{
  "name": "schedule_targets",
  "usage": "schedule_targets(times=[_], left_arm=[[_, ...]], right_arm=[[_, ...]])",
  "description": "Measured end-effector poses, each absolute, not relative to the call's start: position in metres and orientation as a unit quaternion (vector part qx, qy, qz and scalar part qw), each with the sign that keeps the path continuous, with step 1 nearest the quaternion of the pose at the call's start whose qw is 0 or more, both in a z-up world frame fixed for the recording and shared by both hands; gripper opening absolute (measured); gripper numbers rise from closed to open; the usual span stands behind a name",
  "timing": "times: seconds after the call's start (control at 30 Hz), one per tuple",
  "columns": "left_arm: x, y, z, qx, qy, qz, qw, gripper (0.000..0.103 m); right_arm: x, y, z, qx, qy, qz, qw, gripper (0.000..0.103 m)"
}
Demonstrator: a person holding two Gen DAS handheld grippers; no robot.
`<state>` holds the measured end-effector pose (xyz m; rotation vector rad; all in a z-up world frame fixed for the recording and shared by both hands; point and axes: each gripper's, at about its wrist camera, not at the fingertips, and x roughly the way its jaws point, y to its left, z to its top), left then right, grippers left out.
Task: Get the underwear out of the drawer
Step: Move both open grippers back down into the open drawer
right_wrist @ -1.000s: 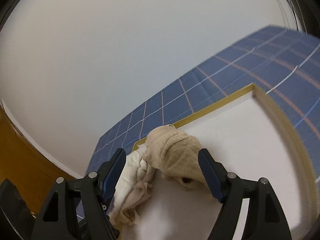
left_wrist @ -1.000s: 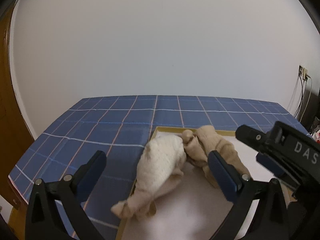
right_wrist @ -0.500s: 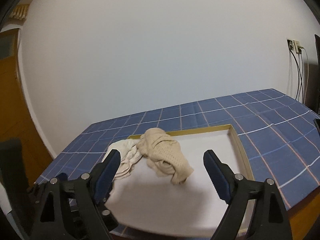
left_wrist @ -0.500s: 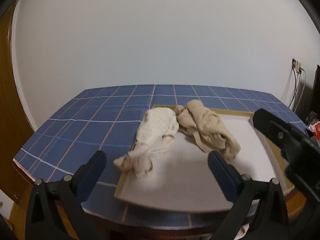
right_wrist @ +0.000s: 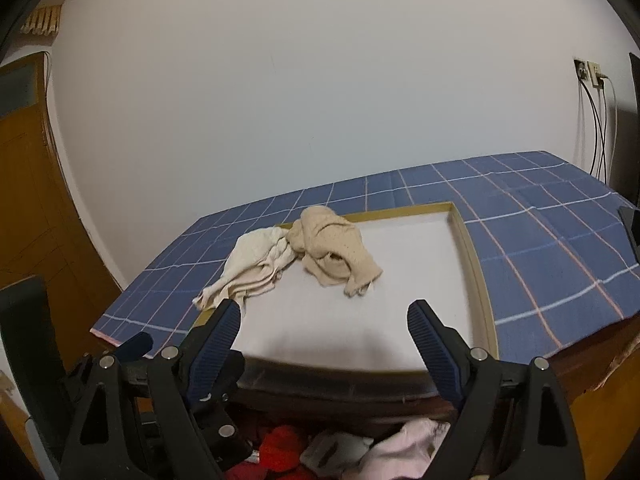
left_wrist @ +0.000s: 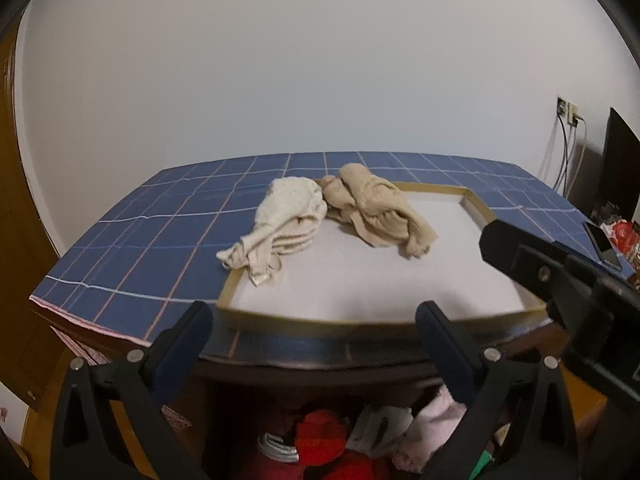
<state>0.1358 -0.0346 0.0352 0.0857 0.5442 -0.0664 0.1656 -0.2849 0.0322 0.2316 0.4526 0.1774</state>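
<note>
A navy tablecloth crossed by white and pink check lines covered the tabletop, and on it sat a tray with a gold-tan rim and a white floor. A cream garment speckled with tiny dots lay beside a beige, finely perforated one. In the drawer below showed bright red, white and pale pink cloth, and both grippers were black with dark blue ribbed pads.

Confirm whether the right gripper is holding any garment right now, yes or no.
No: in the right wrist view the right gripper stands open with nothing between its pads, and the tan underwear lies apart on the tray.
</note>
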Motion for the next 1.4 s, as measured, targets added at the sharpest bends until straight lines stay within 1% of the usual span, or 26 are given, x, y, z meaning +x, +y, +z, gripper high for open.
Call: schedule_targets(times=[0.33, 0.8, 1.03, 1.4], left_arm=[[0.111, -0.034, 0.016, 0.039, 0.290, -0.034, 0.956, 0.103], [0.084, -0.040, -0.007, 0.070, 0.312, -0.046, 0.946, 0.103], [0.071, -0.027, -0.025, 0.083, 0.332, -0.050, 0.938, 0.103], [0.061, 0.005, -0.060, 0.109, 0.382, -0.040, 0.917, 0.103]], right_arm=[[0.133, -0.293, 0.010, 0.116, 0.234, 0.089, 0.961, 0.087], [0.089, -0.309, -0.027, 0.102, 0.257, 0.084, 0.957, 0.087], [0.074, -0.327, -0.042, 0.098, 0.271, 0.074, 0.955, 0.087], [0.059, -0.346, -0.077, 0.097, 0.331, 0.080, 0.935, 0.087]])
